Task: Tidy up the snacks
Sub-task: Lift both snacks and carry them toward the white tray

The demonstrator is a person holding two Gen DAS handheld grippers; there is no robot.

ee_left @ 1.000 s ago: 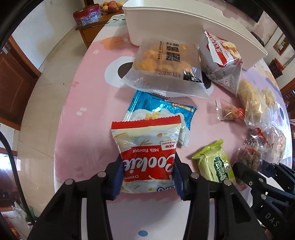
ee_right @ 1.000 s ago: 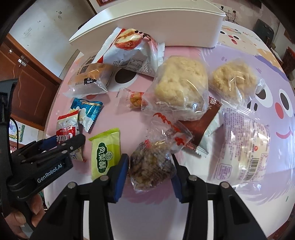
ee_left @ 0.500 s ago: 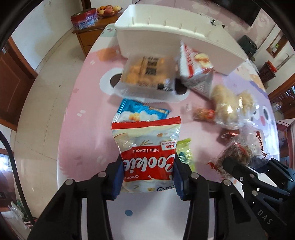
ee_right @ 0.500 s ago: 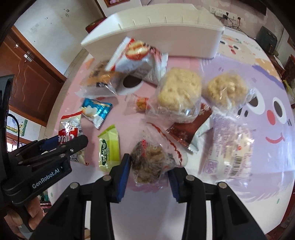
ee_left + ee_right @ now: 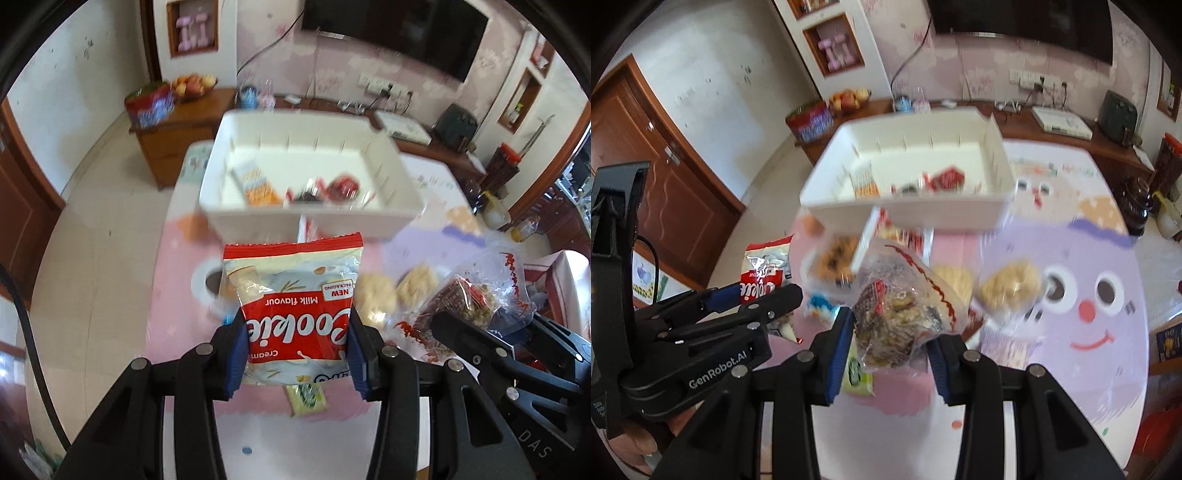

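Observation:
My left gripper [image 5: 297, 347] is shut on a red and white cookie packet [image 5: 295, 306], held up above the table. My right gripper [image 5: 892, 341] is shut on a clear bag of brown nut snack [image 5: 901, 314], also lifted; it shows in the left wrist view [image 5: 469, 299]. A white bin [image 5: 306, 218] stands ahead at the table's far side with a few packets inside; it also shows in the right wrist view [image 5: 912, 210]. The left gripper appears in the right wrist view [image 5: 738, 299] with the cookie packet [image 5: 764, 273].
Several snack packets lie on the pink cartoon tablecloth [image 5: 1089, 295]: pale puffed cakes [image 5: 1008, 288], a green packet [image 5: 306, 398], a clear biscuit bag [image 5: 831, 262]. A wooden sideboard [image 5: 177, 125] with fruit stands behind the table.
Both grippers have lifted their packets well off the table and tilted up toward the bin, whose inside now shows. The view is blurred by motion.

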